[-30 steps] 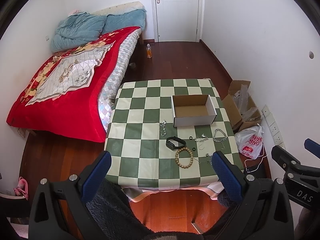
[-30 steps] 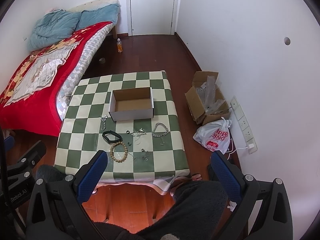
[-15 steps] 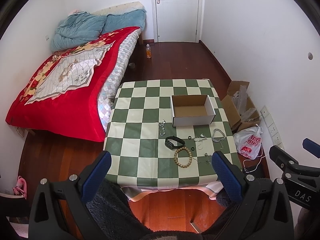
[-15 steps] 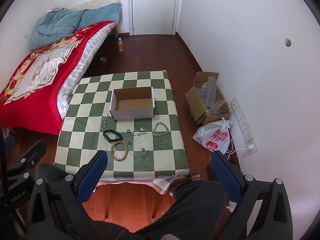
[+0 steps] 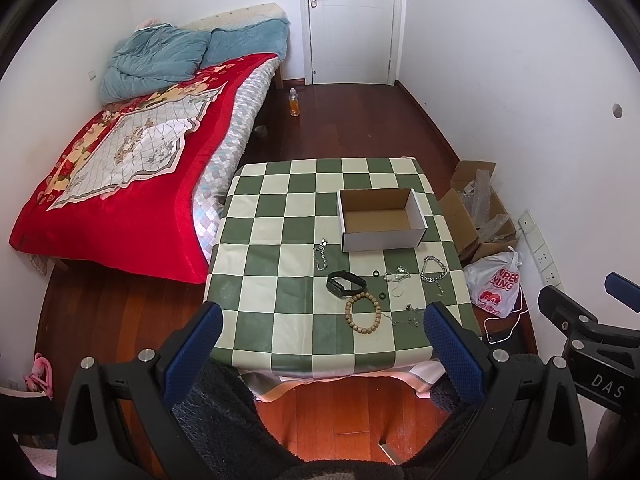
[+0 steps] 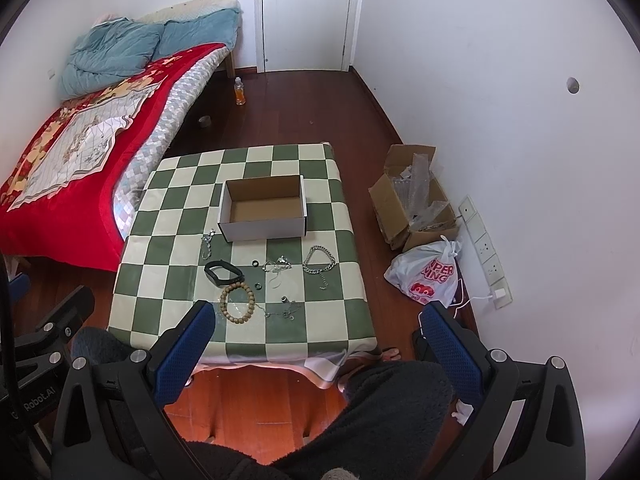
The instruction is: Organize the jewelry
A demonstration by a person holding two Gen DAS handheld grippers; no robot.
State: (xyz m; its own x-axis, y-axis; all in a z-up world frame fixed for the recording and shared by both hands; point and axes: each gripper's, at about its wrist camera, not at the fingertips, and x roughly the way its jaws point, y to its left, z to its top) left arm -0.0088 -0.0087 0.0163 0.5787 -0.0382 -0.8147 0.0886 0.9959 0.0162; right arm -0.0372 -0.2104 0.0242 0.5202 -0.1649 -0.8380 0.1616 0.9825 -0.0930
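An empty white cardboard box (image 5: 380, 224) (image 6: 264, 210) stands on the green-and-cream checkered table (image 5: 280, 248) (image 6: 168, 216). In front of it lie a wooden bead bracelet (image 5: 363, 312) (image 6: 237, 304), a black band (image 5: 345, 282) (image 6: 223, 271), a silver chain bracelet (image 5: 433, 270) (image 6: 319, 261), a small silver chain (image 5: 321, 255) (image 6: 207, 245), two dark rings and thin tangled chains (image 6: 286, 310). My left gripper (image 5: 320, 334) and right gripper (image 6: 320, 332) hang high above the near table edge, both open and holding nothing.
A bed with a red blanket (image 5: 120, 184) flanks the table's left. On the floor to the right sit an open carton (image 6: 412, 204) and a white plastic bag (image 6: 428, 276) by the wall. A bottle (image 5: 294, 103) stands near the door. The person's dark-clad legs lie below.
Both views have shifted very slightly; the table and jewelry sit a touch further up and left. Nothing on the table has moved, and both grippers stay open.
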